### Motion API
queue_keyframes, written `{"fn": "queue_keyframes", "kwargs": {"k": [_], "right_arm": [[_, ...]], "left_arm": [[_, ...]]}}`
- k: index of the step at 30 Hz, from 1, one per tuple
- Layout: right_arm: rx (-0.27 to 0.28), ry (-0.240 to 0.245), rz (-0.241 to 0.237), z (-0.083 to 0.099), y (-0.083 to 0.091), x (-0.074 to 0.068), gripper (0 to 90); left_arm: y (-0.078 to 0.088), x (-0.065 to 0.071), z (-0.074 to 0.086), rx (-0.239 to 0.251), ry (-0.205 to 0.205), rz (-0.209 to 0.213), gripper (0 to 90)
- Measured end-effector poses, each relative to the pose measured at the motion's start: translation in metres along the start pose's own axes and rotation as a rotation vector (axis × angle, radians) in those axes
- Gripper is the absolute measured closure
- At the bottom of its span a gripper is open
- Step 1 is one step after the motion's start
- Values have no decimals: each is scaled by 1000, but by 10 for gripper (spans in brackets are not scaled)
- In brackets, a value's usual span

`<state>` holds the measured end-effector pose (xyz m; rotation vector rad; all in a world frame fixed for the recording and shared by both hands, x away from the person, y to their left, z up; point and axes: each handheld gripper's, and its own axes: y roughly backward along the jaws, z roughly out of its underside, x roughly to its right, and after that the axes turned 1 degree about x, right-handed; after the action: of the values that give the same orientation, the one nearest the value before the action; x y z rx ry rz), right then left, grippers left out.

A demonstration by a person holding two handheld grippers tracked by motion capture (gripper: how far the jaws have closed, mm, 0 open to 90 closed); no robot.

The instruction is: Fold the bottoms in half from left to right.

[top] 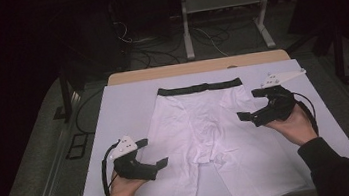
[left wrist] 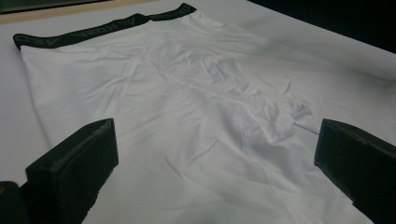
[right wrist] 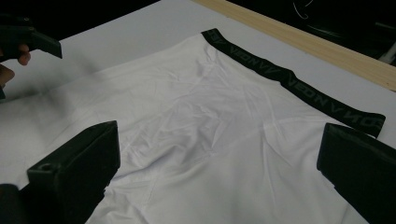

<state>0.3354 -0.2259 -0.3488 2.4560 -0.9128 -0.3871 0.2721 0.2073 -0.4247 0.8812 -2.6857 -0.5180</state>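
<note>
White boxer shorts (top: 202, 135) flat on white table (top: 114, 115), left gripper (top: 156, 164) and right gripper (top: 251, 116) over leg edges, jaws apart

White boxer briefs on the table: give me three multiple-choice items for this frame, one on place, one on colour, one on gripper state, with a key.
1. Where does the waistband of the white boxer briefs lie?
A. at the far end, toward the wooden table edge
B. at the near end, by the person
C. folded under the legs

2. What colour is the waistband?
A. red
B. black with grey lettering
C. white

3. How do the left gripper and right gripper stand?
A. both shut on cloth
B. left shut, right open
C. both open, holding nothing

Key: 1 A, the high view shows the band farthest from the person, next to the wooden table edge. 2 B, both gripper views show a dark band with pale letters. 3 C, in each gripper view the jaws stand wide apart with the cloth lying flat beyond them.
</note>
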Motion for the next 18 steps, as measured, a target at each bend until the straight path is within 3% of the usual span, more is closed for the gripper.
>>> {"fn": "queue_keyframes", "kwargs": {"k": [18], "right_arm": [[-7,0,-13,-11,-16,5,0]], "left_arm": [[0,-1,0,0,2,0,0]]}}
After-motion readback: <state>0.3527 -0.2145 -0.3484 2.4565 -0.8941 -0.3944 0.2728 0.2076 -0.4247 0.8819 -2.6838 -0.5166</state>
